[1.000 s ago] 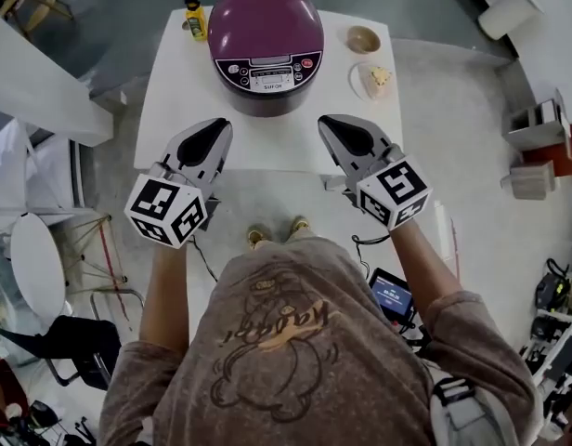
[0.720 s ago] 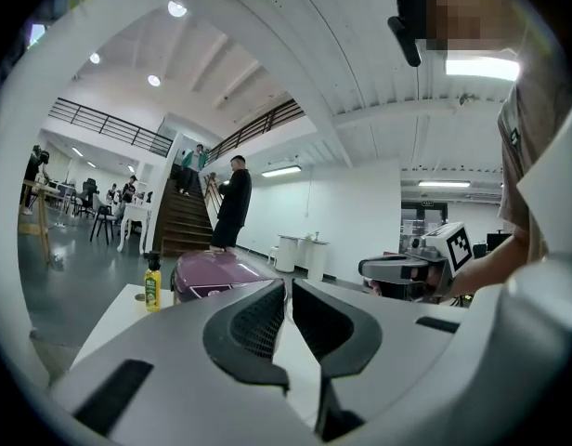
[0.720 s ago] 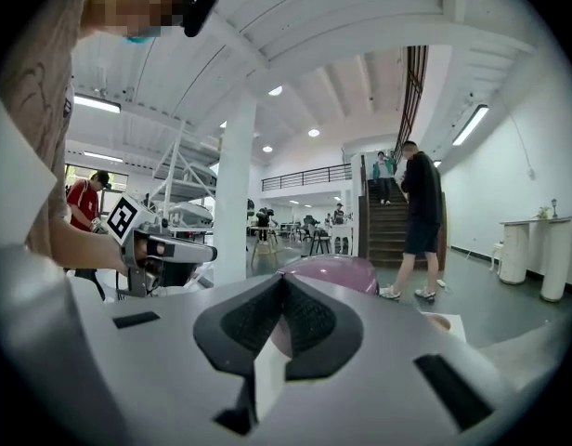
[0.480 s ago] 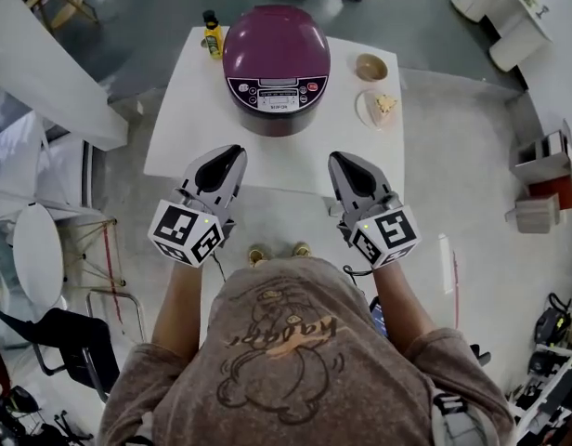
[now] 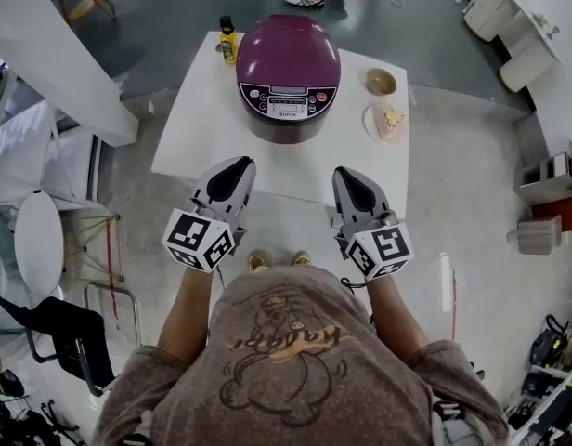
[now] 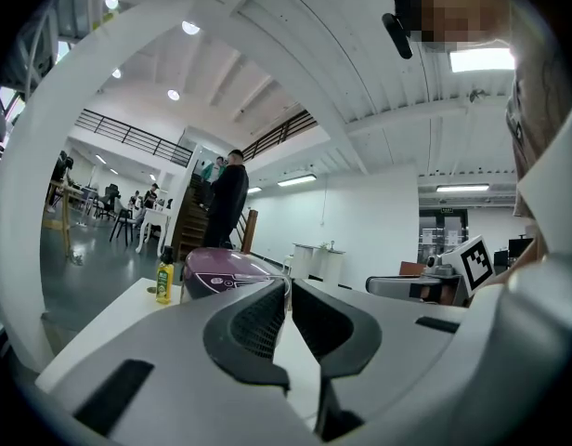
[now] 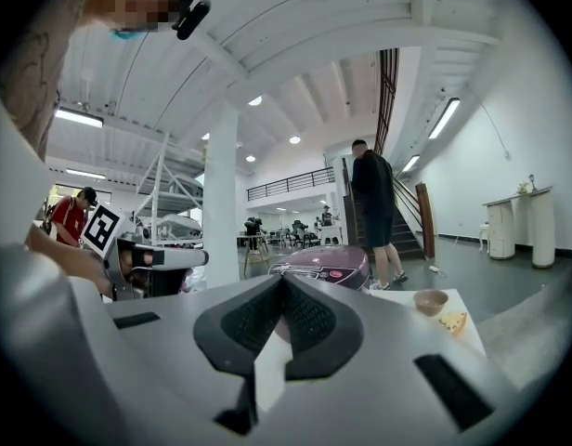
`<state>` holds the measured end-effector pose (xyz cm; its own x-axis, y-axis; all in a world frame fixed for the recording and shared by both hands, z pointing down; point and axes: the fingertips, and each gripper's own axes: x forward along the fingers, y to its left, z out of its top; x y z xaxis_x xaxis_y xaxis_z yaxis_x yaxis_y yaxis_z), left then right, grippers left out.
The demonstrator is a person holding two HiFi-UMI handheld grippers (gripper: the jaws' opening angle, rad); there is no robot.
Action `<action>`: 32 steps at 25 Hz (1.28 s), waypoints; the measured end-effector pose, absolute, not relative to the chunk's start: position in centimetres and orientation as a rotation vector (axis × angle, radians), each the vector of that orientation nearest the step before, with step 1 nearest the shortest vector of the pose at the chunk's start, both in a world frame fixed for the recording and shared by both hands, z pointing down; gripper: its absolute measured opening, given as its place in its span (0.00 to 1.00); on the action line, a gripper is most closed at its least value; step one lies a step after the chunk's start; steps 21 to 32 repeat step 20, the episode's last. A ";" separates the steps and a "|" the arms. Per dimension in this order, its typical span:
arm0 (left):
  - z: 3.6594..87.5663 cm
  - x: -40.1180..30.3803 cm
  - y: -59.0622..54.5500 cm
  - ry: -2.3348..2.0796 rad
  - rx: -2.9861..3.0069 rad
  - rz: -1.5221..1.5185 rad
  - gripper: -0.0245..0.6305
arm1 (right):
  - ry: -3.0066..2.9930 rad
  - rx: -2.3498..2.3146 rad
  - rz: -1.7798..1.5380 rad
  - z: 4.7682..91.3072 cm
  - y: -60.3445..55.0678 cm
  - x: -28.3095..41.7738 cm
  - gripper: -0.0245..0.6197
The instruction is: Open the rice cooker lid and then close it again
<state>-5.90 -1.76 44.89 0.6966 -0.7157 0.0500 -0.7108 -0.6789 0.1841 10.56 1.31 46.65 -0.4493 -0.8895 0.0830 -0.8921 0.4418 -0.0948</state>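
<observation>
The round purple rice cooker (image 5: 288, 119) sits on the white worktop (image 5: 198, 137) ahead of both tools, a little nearer the line of the left one and well apart from either tip. Its domed lid (image 5: 288, 49) is down, flush with the body, the grey control panel facing the person.

Over the past second not much has changed. The left tool (image 5: 240, 163), grey with a marker cube at its back, and the right tool (image 5: 345, 172), its twin, have drifted slightly closer to each other and now point nearly parallel over the worktop's near edge. Neither has closed the gap to the cooker in any clear way. Both are clenched with nothing between the pads: in each gripper view the ribbed tips meet on bare air, with the cooker showing beyond them. The lid has lain shut throughout.

From where I stand that fits two readings. Either the person is lining up to lift the lid, or the lid has been put down again and the tools have come away. The small yellow bottle (image 5: 228, 40), the brown bowl (image 5: 381, 82) and the plate (image 5: 390, 119) beyond the tools look undisturbed.
</observation>
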 end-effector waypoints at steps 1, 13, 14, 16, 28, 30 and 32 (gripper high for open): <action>44.8 -5.9 -1.8 -1.158 2.713 -0.042 0.10 | -2.650 1.638 0.195 46.6 1.3 10.7 0.04; 44.2 -5.9 -1.1 -1.168 2.700 -0.040 0.10 | -2.652 1.633 0.190 46.2 2.0 11.2 0.04; 44.2 -5.9 -1.1 -1.170 2.698 -0.038 0.10 | -2.652 1.632 0.191 46.2 2.0 11.2 0.04; 44.2 -6.0 -1.2 -1.173 2.693 -0.036 0.10 | -2.652 1.632 0.196 46.3 1.9 11.2 0.04; 44.1 -6.0 -1.3 -1.178 2.685 -0.040 0.10 | -2.652 1.631 0.198 46.3 1.8 11.4 0.04; 44.1 -6.0 -1.3 -1.178 2.685 -0.040 0.10 | -2.652 1.631 0.198 46.3 1.8 11.4 0.04; 44.1 -6.0 -1.3 -1.178 2.685 -0.040 0.10 | -2.652 1.631 0.198 46.3 1.8 11.4 0.04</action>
